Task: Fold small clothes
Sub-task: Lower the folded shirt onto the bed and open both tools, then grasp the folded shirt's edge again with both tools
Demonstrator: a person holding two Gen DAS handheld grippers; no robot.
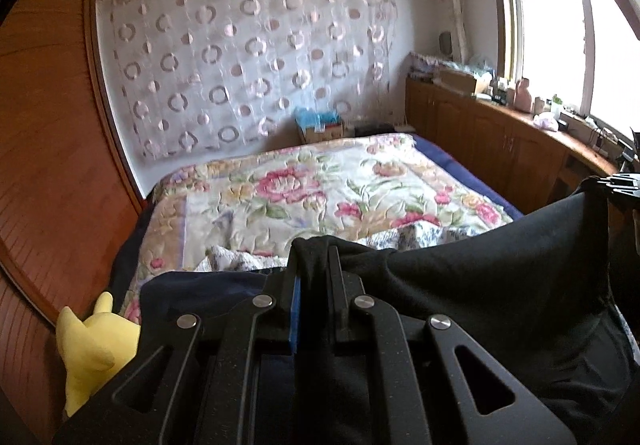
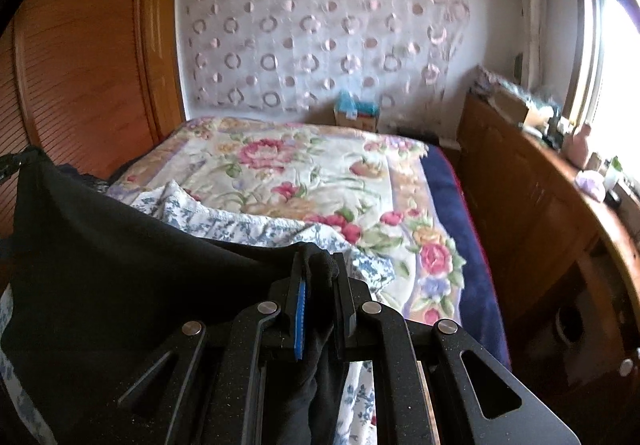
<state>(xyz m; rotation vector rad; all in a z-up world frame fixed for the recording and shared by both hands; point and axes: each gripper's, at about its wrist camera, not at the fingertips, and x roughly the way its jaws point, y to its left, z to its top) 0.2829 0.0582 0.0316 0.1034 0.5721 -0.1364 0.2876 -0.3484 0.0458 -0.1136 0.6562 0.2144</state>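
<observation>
Black soft cloth garment [image 1: 480, 285] hangs stretched between left gripper [image 1: 314, 257] and right gripper [image 2: 320, 265], both clamped on it, floral quilted bedspread [image 2: 288, 165] at twelve o'clock.

Ahead of me a floral-quilted bed [image 1: 320, 197] fills the middle, wooden cabinets [image 1: 492, 141] and a bright window [image 1: 560, 25] at right.

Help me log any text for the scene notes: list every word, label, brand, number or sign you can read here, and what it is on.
None can be read.
Cardboard box at the bed's far end: any print is too blurred.
Bottles and clutter on the wooden counter by the window: labels too small and blurred.
Black garment, floral quilt, yellow plush toy: no lettering visible.
</observation>
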